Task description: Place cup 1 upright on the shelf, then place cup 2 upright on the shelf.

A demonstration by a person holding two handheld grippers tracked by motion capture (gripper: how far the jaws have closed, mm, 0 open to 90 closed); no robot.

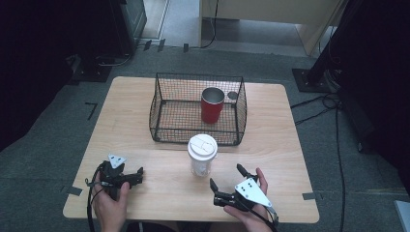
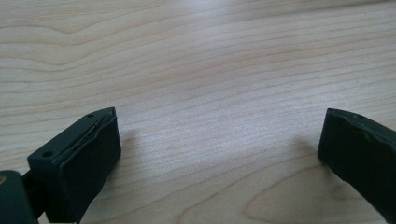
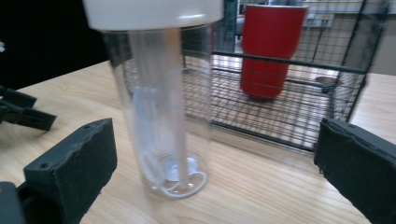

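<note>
A clear tumbler (image 1: 202, 154) with a white lid stands upright on the wooden table (image 1: 270, 125), just in front of a black wire basket (image 1: 193, 140). A red cup (image 1: 212, 105) stands upright inside the basket. My right gripper (image 1: 226, 175) is open at the near right, its jaws pointing at the tumbler and a little short of it. In the right gripper view the tumbler (image 3: 159, 107) stands between and beyond the jaws of the right gripper (image 3: 215, 149), with the red cup (image 3: 271, 46) behind the basket's mesh (image 3: 317, 65). My left gripper (image 1: 138, 176) rests open at the near left, with bare wood between the jaws of the left gripper (image 2: 219, 140).
The basket sits at the table's middle back. A small round dark object (image 1: 232, 95) lies beside the red cup, at the basket's right wall. Cables trail from both grippers over the near edge. Grey carpet, dark stands and floor cables surround the table.
</note>
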